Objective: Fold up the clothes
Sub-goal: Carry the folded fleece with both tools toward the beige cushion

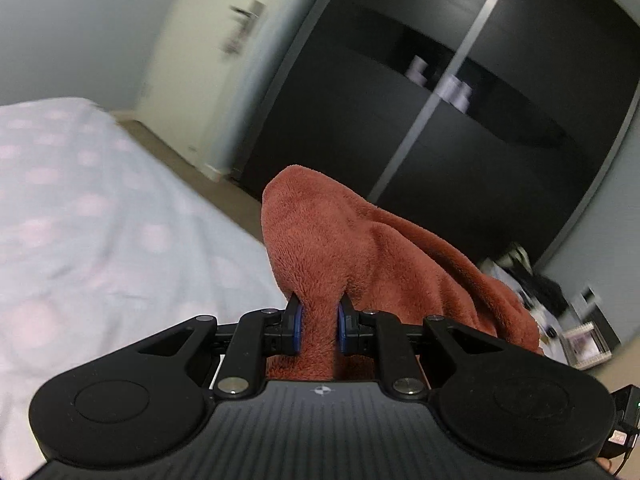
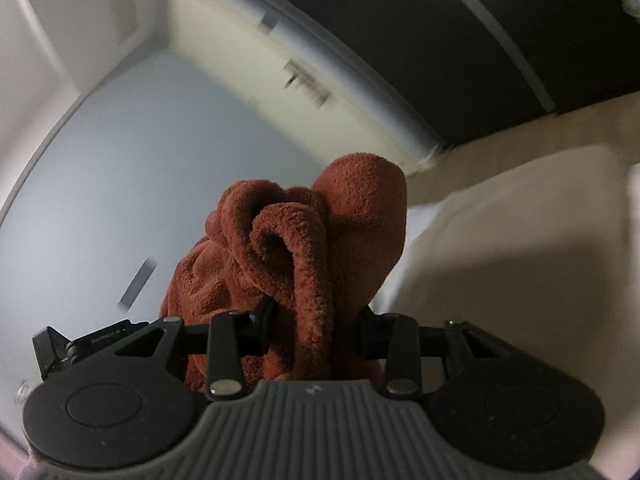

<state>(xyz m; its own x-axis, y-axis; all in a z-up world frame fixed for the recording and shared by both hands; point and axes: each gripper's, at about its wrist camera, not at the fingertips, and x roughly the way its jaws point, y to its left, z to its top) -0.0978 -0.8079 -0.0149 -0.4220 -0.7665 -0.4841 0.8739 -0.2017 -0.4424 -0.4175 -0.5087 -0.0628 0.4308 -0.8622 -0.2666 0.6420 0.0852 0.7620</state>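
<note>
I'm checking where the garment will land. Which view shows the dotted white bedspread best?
The left wrist view: the pink-dotted white bedspread fills its left side, beside the rust-red fleece garment. The right wrist view shows only a blurred pale surface at its right, dots indiscernible.

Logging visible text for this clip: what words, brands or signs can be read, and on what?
"GenRobot.AI": small print on the black mount left of the right gripper, barely legible.
Compass-like emblem, no letters: on the left gripper body.
Picture frame: too blurred to read.
</note>
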